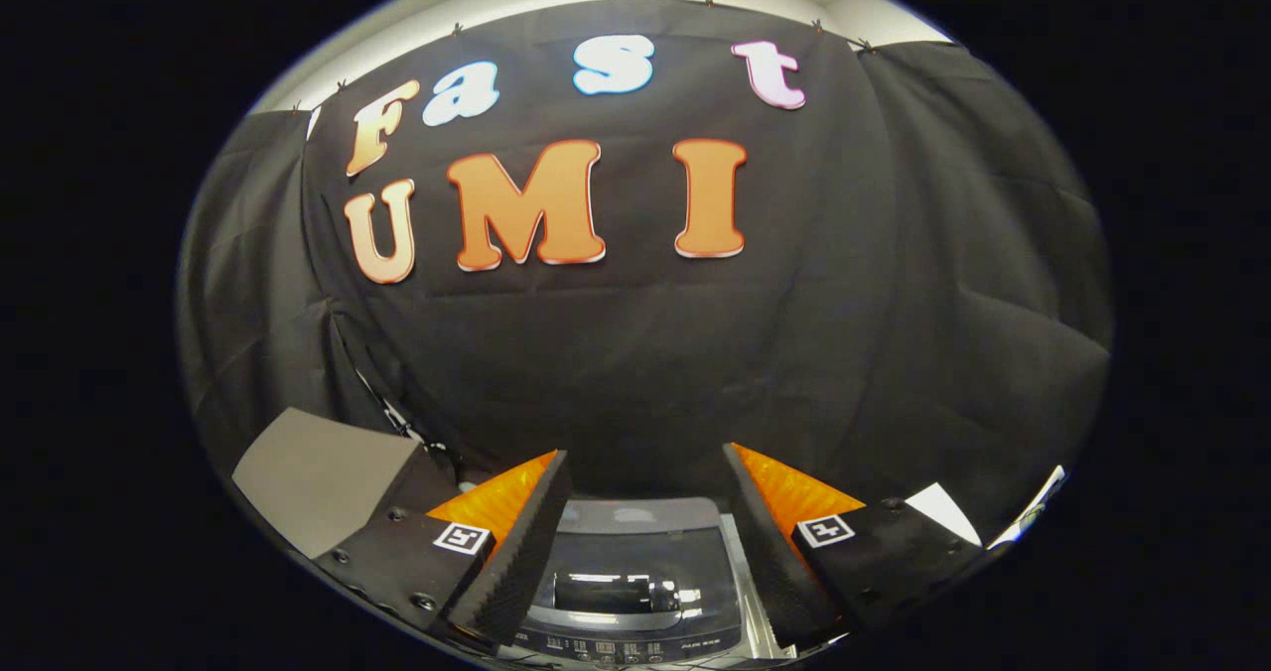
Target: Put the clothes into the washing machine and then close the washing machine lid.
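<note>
My gripper (645,472) is open, its two fingers spread wide with nothing between them. Below and between the fingers lies the washing machine (635,577), seen from above. Its dark glossy lid (635,562) lies flat and looks shut, reflecting ceiling lights. A control panel strip (626,643) runs along the machine's near edge. I see no clothes here. The gripper hangs well above the machine.
A grey box-like surface (323,482) stands to the left of the machine, beside the left finger. Cables (397,418) run down the black cloth wall behind it. Pale surfaces (943,512) show to the right of the right finger.
</note>
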A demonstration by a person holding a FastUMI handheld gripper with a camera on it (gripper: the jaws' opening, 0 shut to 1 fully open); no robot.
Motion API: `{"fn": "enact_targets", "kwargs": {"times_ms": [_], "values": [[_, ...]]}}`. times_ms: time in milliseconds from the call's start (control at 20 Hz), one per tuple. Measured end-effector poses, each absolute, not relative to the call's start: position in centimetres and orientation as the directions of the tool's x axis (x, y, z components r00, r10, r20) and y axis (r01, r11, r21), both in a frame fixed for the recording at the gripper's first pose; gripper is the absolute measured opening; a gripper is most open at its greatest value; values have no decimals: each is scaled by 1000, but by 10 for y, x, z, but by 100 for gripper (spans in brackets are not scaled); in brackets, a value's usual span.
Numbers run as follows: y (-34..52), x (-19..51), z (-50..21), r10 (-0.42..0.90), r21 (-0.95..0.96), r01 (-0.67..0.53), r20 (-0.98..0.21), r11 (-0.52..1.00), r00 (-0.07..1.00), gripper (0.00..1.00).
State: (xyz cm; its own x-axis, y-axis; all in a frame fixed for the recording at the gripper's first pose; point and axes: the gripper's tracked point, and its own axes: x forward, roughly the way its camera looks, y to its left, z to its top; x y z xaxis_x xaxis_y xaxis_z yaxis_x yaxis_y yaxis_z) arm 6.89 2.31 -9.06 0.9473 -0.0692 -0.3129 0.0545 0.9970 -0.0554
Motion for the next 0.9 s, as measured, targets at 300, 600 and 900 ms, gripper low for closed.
{"fn": "enact_targets", "kwargs": {"times_ms": [300,600,900], "values": [[11,51,-19,-91,-31,86,-210,996,973,97],[-3,31,26,-131,-16,130,-110,991,985,96],[-6,16,30,-138,-3,138,-88,990,987,96]]}}
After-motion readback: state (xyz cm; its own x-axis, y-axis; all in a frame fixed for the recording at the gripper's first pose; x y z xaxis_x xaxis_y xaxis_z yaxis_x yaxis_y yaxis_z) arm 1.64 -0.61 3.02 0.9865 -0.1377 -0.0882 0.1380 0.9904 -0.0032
